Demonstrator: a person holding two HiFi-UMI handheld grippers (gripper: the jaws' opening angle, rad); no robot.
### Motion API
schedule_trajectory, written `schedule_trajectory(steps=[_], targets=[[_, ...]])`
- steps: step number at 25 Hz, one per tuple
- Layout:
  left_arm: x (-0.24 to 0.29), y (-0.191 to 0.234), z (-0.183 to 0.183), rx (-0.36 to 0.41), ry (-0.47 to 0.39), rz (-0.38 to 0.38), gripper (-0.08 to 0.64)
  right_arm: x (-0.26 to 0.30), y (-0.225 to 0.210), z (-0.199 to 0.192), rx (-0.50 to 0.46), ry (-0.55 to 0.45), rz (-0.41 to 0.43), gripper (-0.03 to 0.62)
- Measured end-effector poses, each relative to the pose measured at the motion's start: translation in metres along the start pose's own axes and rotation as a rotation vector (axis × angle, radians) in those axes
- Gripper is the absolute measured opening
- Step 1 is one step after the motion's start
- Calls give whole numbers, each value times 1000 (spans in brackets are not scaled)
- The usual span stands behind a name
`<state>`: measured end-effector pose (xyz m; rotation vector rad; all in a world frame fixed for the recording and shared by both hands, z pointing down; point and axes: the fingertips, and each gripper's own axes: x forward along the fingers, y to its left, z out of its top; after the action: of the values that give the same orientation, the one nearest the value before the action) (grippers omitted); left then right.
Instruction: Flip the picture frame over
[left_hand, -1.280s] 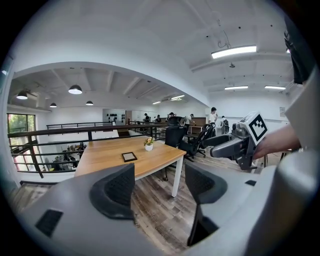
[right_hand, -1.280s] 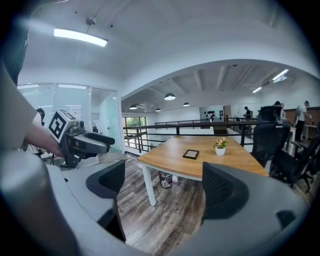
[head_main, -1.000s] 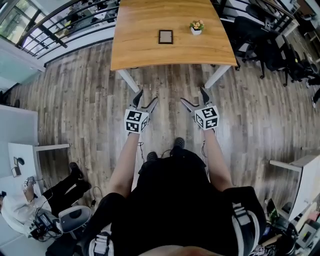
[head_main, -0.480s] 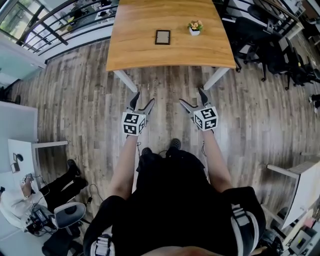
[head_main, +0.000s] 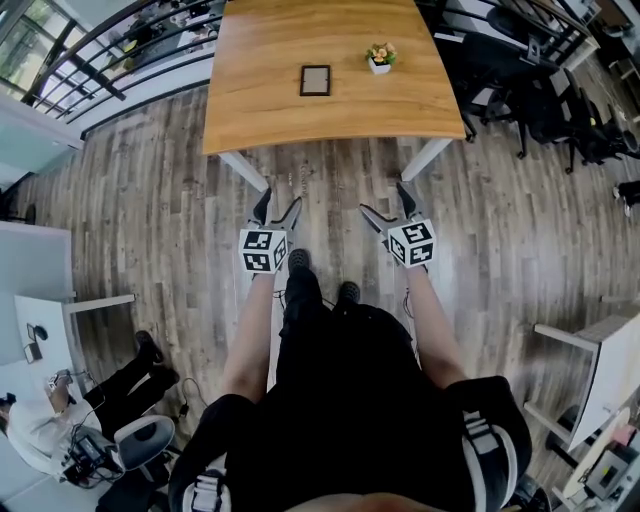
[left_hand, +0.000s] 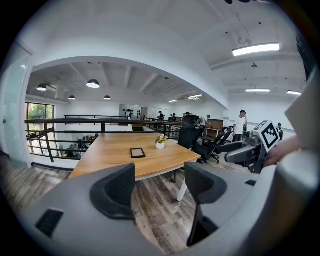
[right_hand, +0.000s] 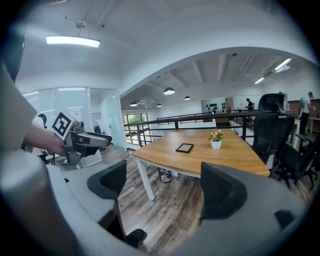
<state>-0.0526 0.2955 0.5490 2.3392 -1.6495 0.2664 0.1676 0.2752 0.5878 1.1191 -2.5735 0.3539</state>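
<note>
Fingers (left_hand: 112, 192) of left gripper (head_main: 278, 201) and right gripper (head_main: 384, 199) spread, empty, well apart from the picture frame (head_main: 315, 80) on the table (head_main: 260, 105).

- Picture frame (head_main: 315, 80): too small in your head view to tell which face is up, and no clearer in either gripper view.
- Bench (head_main: 260, 105): far end cut off by the top edge.
- Potted plant (head_main: 379, 57): the flowers are only a blur of colour.
- Seated person (head_main: 40, 432): lower left, cut by the edge.
- Your own body hides the floor under you.
</note>
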Motion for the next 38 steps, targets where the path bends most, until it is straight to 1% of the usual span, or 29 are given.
schedule_trajectory(steps=[7, 15, 22, 25, 29, 32, 38], targets=[[37, 27, 11, 3, 6, -48, 318, 30, -10, 12, 12, 3, -47, 457], [86, 79, 34, 24, 19, -123, 316, 86, -20, 44, 29, -3, -114, 456], [127, 121, 52, 48, 33, -187, 317, 135, -24, 68, 63, -18, -172, 452], [140, 134, 54, 53, 37, -207, 316, 152, -24, 74, 66, -27, -188, 451], [153, 141, 54, 53, 44, -232, 316, 167, -27, 74, 69, -9, -203, 451], [161, 147, 54, 51, 48, -239, 317, 174, -33, 80, 79, -15, -219, 449], [178, 164, 57, 33, 56, -220, 316, 190, -45, 83, 84, -6, -224, 449]])
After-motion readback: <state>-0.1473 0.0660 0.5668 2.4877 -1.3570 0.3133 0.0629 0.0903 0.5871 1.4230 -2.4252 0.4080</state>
